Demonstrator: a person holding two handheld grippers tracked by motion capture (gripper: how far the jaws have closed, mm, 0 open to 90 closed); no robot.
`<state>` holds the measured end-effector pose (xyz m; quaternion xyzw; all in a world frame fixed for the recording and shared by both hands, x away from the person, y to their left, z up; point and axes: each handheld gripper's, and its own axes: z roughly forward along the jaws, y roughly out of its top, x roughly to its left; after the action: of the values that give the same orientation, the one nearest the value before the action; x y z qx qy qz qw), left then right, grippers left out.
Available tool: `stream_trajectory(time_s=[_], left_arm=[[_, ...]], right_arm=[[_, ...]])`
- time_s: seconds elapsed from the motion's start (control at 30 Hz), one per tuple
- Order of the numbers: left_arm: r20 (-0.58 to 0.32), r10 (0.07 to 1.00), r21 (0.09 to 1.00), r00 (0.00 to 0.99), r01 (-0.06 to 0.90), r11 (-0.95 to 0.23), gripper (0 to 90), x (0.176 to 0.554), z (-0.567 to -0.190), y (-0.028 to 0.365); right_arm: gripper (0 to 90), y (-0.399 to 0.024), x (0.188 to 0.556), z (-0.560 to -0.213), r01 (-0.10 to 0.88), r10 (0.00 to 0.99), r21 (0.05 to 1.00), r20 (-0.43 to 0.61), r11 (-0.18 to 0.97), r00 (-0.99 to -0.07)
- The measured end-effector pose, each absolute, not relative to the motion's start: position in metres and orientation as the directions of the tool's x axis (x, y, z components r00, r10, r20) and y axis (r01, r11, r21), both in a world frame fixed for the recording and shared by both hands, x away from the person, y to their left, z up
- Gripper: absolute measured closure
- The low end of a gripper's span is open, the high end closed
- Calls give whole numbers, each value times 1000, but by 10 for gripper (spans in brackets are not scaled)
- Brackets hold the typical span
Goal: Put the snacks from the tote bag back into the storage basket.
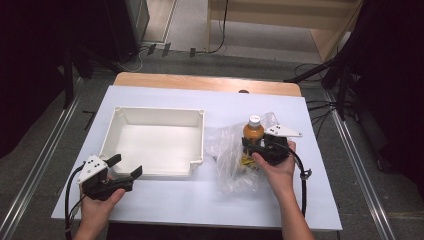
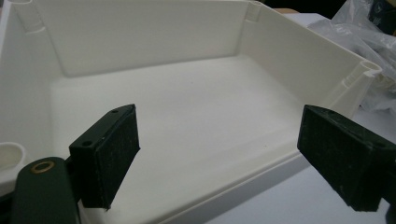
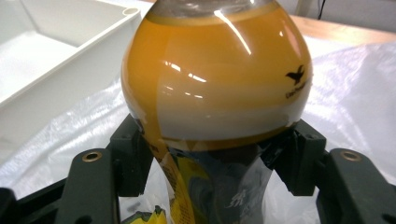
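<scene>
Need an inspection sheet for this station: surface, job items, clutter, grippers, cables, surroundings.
Surface: white sheet over a wooden table.
Job items: orange-filled plastic bottle with white cap, upright on a crumpled clear plastic bag; empty white plastic tray beside it.
Clutter: nothing seen.
Grippers: right gripper clamped on the bottle's waist; left gripper open at the tray's near corner, holding nothing.
Cables: black cables trail from both grippers.
Surroundings: grey floor, floor cables, wooden furniture behind.

Operator: From where did the high view look?

Me: I had it above the near edge, facing forward and down on the table (image 1: 200, 200). My left gripper view sat close over the white tray (image 2: 187, 116), shared with high (image 1: 155, 145); my right one sat right against the bottle (image 3: 215, 93).
</scene>
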<state>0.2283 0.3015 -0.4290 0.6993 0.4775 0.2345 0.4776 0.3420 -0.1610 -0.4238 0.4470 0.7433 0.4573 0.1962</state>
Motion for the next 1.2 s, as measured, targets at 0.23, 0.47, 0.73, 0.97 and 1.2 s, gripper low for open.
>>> stream_trajectory(time_s=[0.23, 0.47, 0.73, 0.97, 1.2], left_arm=[[-131, 892, 893, 432, 443, -83, 129, 228, -429, 303], [-131, 893, 892, 430, 444, -83, 130, 228, -429, 303], [-132, 893, 892, 430, 444, -82, 130, 228, -429, 303], [-131, 895, 894, 427, 441, -79, 130, 228, -428, 303], [-134, 896, 895, 423, 439, -74, 131, 227, -427, 305]], right_arm=[[384, -163, 337, -410, 457, 839, 873, 116, 170, -532], [385, -166, 332, -399, 434, 838, 887, 113, 157, -533], [388, -168, 328, -386, 408, 834, 901, 111, 145, -540], [390, -166, 324, -374, 391, 829, 908, 98, 152, -551], [390, -162, 320, -363, 375, 825, 915, 96, 147, -556]])
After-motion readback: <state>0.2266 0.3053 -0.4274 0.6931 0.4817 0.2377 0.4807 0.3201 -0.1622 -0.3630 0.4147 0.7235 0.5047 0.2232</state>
